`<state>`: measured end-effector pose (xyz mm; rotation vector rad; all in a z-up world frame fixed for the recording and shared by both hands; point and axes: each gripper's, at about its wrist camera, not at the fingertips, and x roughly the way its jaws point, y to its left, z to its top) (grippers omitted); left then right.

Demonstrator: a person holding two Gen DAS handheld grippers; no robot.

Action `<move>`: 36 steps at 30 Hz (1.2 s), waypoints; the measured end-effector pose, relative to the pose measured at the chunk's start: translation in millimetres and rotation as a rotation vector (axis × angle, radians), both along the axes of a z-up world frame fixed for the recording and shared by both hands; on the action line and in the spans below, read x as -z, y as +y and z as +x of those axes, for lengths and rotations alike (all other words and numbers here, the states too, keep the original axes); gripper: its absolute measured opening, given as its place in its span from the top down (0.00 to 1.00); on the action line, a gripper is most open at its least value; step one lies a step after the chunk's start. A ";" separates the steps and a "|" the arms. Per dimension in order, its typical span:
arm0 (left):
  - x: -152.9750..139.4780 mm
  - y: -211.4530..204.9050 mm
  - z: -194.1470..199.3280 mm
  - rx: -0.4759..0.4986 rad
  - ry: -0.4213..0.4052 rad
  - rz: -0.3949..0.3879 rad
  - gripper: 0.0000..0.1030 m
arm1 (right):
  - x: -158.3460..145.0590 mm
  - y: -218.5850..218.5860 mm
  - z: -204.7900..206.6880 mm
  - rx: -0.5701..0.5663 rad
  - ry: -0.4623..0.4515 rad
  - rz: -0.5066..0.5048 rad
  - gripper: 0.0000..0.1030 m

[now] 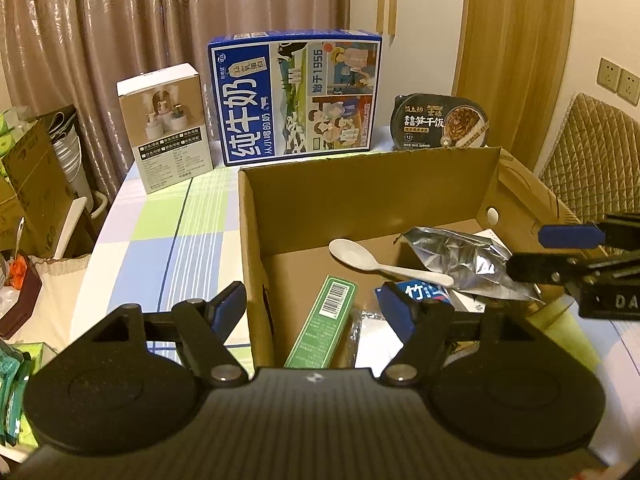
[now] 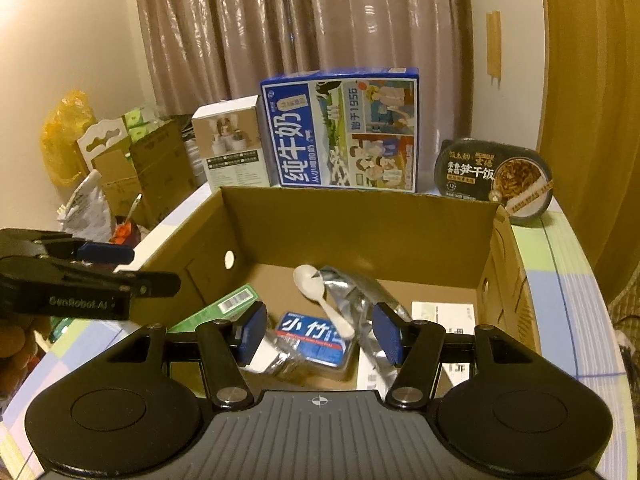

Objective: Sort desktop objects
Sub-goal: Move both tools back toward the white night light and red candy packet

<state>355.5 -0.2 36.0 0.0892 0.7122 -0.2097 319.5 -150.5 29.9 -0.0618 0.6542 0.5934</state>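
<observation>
An open cardboard box stands on the checked tablecloth. Inside lie a white spoon, a crumpled silver foil pouch, a green carton, a blue packet and a white carton. My left gripper is open and straddles the box's left wall, one finger outside and one inside. My right gripper hangs open over the blue packet and the spoon, holding nothing.
Behind the box stand a blue milk carton, a small white-and-brown product box and a black instant-rice bowl. A quilted chair back is at the right. Cardboard boxes and bags crowd the floor to the left.
</observation>
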 end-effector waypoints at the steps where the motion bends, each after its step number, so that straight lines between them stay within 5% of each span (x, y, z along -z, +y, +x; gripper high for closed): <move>1: -1.7 0.3 -2.5 -0.001 -0.003 -0.001 0.32 | -1.7 -1.0 -3.8 -0.001 -0.002 0.002 0.45; 6: -13.5 4.2 -18.3 -0.006 -0.022 -0.006 0.28 | -11.6 -6.6 -27.4 -0.011 -0.010 0.009 0.41; 13: -26.7 17.2 -58.9 -0.034 -0.037 -0.013 0.22 | -13.0 -17.8 -71.2 -0.014 0.023 0.027 0.18; 23: -28.5 30.1 -134.9 -0.078 -0.018 -0.034 0.14 | -1.9 -37.3 -134.3 0.008 0.064 0.025 0.02; 30: -18.6 24.2 -183.3 -0.092 0.003 -0.025 0.02 | 6.5 -48.2 -166.4 0.007 0.100 0.016 0.02; 36: -5.2 16.8 -214.0 -0.089 0.034 0.005 0.01 | 16.9 -52.8 -186.2 -0.003 0.124 -0.005 0.02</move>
